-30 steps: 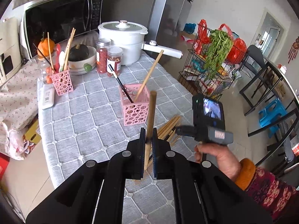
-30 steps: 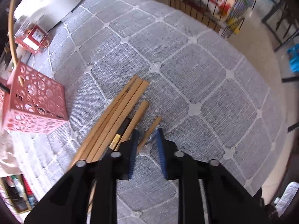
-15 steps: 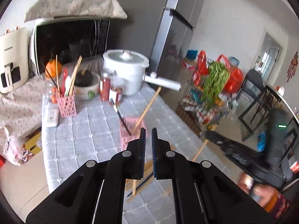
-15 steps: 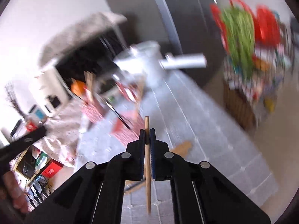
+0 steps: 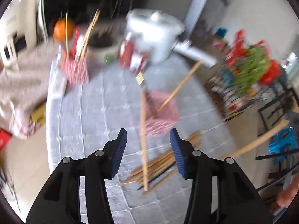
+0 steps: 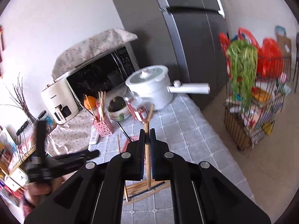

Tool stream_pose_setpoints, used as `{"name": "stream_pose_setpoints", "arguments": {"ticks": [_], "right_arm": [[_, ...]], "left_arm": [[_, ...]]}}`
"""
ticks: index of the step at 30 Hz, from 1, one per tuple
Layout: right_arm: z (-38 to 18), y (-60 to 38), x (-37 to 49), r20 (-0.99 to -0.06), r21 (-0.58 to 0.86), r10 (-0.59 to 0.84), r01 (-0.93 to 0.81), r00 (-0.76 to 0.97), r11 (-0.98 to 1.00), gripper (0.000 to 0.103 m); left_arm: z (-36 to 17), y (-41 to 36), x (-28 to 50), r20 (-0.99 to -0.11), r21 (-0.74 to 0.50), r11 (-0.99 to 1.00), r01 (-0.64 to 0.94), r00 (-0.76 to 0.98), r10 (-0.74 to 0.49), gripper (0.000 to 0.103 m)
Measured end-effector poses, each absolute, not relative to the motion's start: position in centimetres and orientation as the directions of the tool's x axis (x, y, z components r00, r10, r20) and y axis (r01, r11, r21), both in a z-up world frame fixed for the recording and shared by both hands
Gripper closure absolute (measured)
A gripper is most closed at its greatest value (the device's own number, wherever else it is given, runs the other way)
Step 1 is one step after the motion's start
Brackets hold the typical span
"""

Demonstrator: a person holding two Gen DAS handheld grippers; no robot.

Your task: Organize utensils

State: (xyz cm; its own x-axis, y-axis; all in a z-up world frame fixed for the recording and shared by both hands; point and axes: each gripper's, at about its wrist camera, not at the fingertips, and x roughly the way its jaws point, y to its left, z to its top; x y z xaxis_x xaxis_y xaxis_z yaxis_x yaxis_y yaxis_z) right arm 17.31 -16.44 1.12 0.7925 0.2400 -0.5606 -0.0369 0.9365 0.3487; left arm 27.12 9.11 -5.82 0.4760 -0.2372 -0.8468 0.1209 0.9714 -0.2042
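My left gripper [image 5: 148,145] is open and empty above the grey checked tablecloth [image 5: 97,112]. A wooden chopstick [image 5: 143,138] stands loose between its jaws, apart from both pads, its lower end by the chopstick pile [image 5: 164,162]. The near pink holder [image 5: 162,117] holds a wooden chopstick and a dark one. My right gripper [image 6: 147,143] is shut on a wooden chopstick [image 6: 147,149] held upright above the pile [image 6: 143,188]. The far pink holder [image 6: 103,126] holds several utensils; it also shows in the left wrist view [image 5: 77,71].
A white pot [image 6: 151,87], red jars [image 6: 137,109], a bowl [image 6: 118,109], a microwave [image 6: 101,76] and a white appliance [image 6: 58,100] stand at the table's back. A wire rack with greens [image 6: 250,100] stands on the floor to the right.
My left gripper has opened and let go of its chopstick, which now stands loose between the jaws. My right gripper closed on a chopstick and lifted it upright.
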Motion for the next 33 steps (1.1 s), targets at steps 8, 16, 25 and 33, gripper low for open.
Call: {"name": "stream_pose_setpoints", "arguments": {"ticks": [8,16,25,33], "right_arm": [[-2.2,-17.2,18.4,-0.616,0.353,0.238,-0.008,0.751,0.936,0.098],[-3.3,-17.1,19.4,-0.644,0.372,0.253,0.006,0.722,0.928,0.098],[0.4,-16.5,18.4,-0.577,0.406,0.296,-0.048,0.761,0.913,0.098],[4.2,-16.7,18.2,-0.507,0.433,0.294,-0.056,0.810,0.900,0.098]], "left_arm": [[-11.5,9.4,29.9,-0.903,-0.238,0.965,0.109,0.341,-0.261,0.049],[-12.7,8.3,29.4,-0.904,-0.214,0.960,0.179,0.336,-0.264,0.097],[-2.0,8.6,24.5,-0.733,-0.221,0.943,0.250,0.595,-0.330,0.097],[3.1,7.7,24.2,-0.579,-0.159,0.970,0.183,0.778,-0.242,0.097]]}}
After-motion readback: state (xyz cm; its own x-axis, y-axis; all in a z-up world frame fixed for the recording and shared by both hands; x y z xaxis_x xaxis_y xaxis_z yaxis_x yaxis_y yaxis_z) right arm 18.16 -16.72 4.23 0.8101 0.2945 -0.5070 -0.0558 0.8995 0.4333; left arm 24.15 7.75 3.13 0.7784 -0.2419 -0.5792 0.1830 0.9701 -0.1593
